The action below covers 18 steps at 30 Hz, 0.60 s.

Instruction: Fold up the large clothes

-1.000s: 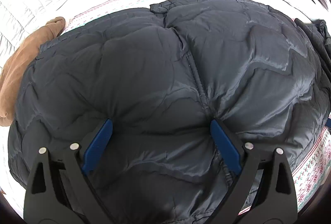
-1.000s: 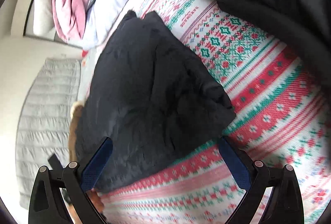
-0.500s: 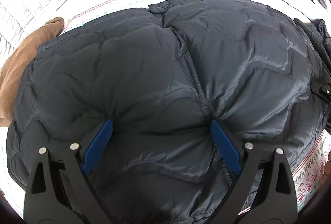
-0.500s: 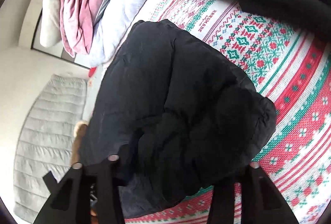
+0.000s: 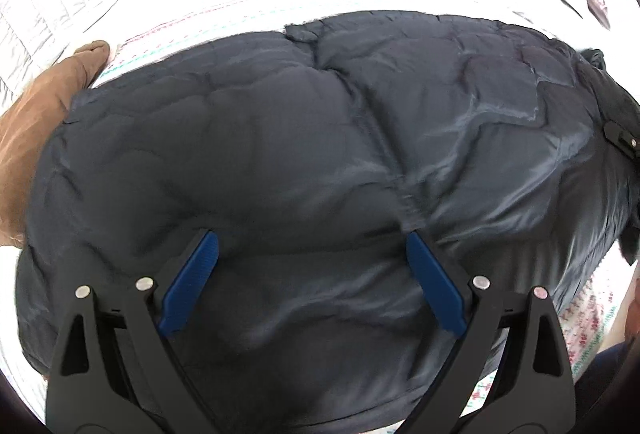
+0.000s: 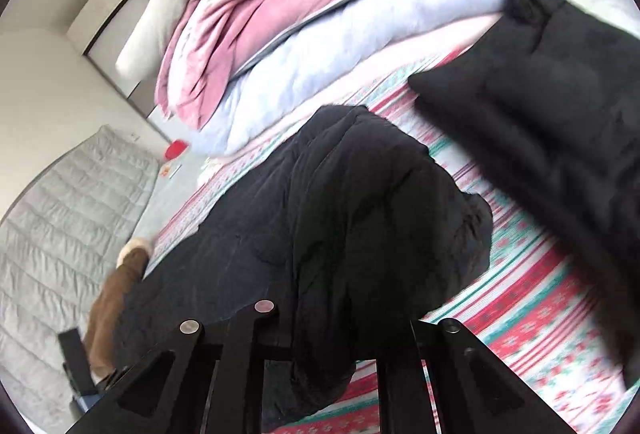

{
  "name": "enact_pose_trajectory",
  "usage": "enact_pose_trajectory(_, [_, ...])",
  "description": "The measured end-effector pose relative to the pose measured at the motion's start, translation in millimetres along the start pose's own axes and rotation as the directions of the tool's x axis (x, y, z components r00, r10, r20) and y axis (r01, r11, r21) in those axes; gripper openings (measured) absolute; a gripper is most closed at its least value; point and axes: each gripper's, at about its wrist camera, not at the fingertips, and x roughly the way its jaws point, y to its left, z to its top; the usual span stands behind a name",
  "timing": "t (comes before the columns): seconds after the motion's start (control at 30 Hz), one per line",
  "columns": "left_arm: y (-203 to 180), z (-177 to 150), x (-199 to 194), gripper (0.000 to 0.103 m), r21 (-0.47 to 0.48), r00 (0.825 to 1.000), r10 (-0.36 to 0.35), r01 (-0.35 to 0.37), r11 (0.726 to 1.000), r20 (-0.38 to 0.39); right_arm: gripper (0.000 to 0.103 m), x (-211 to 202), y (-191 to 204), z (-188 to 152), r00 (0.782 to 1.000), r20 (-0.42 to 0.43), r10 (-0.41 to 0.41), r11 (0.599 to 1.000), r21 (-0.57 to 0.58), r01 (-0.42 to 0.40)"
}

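A dark navy quilted puffer jacket [image 5: 320,161] lies spread on a patterned bedspread [image 6: 540,294]. My left gripper [image 5: 312,274] is open, its blue pads [image 5: 192,282] resting on the jacket's near part. My right gripper [image 6: 324,366] is shut on the jacket's right edge [image 6: 360,234] and holds that fold lifted off the bed. Its pads are hidden in the fabric. The right gripper's black frame shows at the far right of the left wrist view [image 5: 620,137].
A brown garment [image 5: 36,105] lies at the jacket's left. A black garment [image 6: 560,105] lies on the bedspread to the right. Pink and white bedding [image 6: 320,13] is piled at the back. A grey quilted mattress [image 6: 60,234] is beyond the bed.
My right gripper has closed on the jacket's right edge and lifted it, tilting up. The left gripper has stayed open on the jacket, pulling back slightly.
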Motion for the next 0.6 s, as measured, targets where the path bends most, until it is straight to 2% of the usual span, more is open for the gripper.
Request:
enact_pose_trajectory(0.13, [-3.7, -1.6, -8.7, 0.095, 0.023, 1.000, -0.002, 0.002, 1.000, 0.023, 0.012, -28.9, -21.0, 20.3, 0.992, 0.084, -0.092, 0.996, 0.012, 0.091])
enact_pose_trajectory(0.27, [-5.5, -3.7, -9.9, 0.095, 0.029, 1.000, -0.010, 0.009, 1.000, 0.018, 0.012, -52.7, -42.3, 35.6, 0.968, 0.148, -0.201, 0.980, 0.021, 0.200])
enact_pose_trajectory(0.4, [-2.1, -3.5, -12.3, 0.095, 0.026, 1.000, -0.014, 0.014, 1.000, 0.018, 0.012, -58.1, -51.8, 37.4, 0.966, 0.143, -0.214, 0.977, 0.038, 0.211])
enact_pose_trajectory(0.6, [19.0, -3.2, -27.8, 0.095, -0.008, 0.999, -0.017, 0.017, 1.000, 0.040, 0.012, -60.0, -24.9, 33.3, 0.951, 0.182, -0.250, 0.965, -0.030, 0.259])
